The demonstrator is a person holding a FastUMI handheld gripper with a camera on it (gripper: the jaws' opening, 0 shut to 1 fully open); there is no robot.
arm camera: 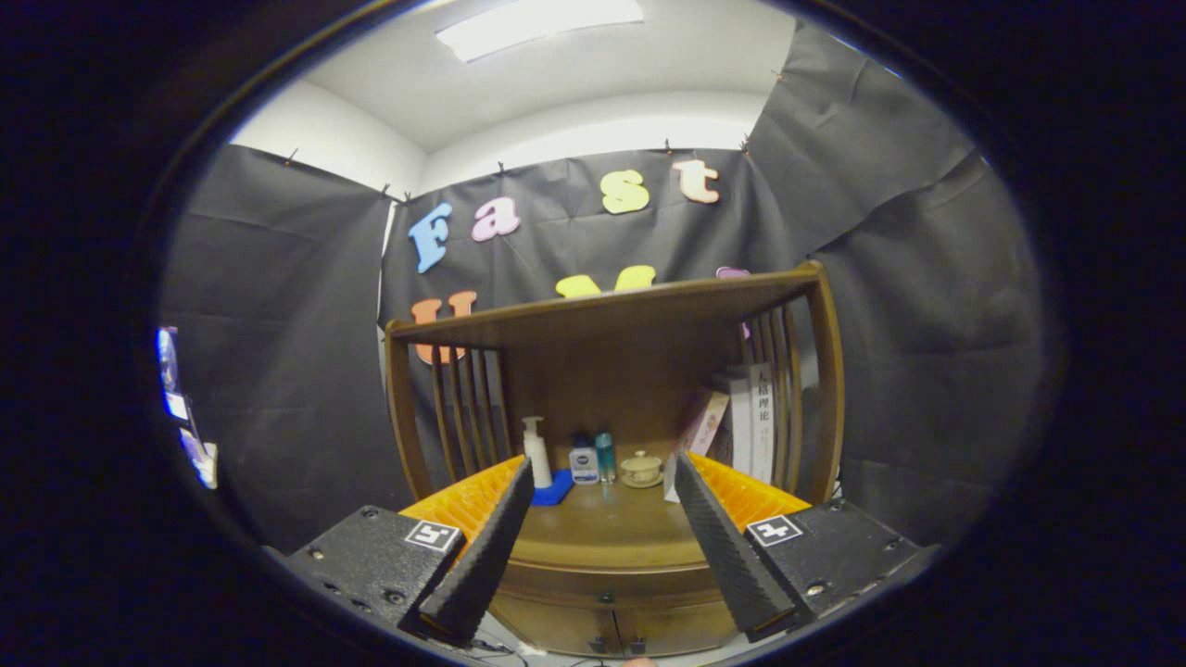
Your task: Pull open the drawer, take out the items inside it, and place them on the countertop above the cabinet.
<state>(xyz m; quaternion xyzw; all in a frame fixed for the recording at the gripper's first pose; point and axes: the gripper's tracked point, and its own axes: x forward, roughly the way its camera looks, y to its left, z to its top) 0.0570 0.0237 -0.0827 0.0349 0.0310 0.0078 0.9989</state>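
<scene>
A brown wooden cabinet [611,324] stands straight ahead, with slatted sides and a top shelf. Its countertop [602,533] lies between and just beyond my fingers. Under the countertop's front edge runs the drawer front [556,585], shut, with a small dark knob [607,598] at its middle. What the drawer holds is hidden. My gripper [604,471] is open, holding nothing, and hovers in front of the cabinet above drawer level. Each finger [486,551] points toward the back of the countertop.
At the back of the countertop stand a white pump bottle [536,452] on a blue pad [554,491], two small bottles [593,459], a lidded cup [641,469] and upright books [749,417]. Below the drawer are cabinet doors [556,630] with knobs.
</scene>
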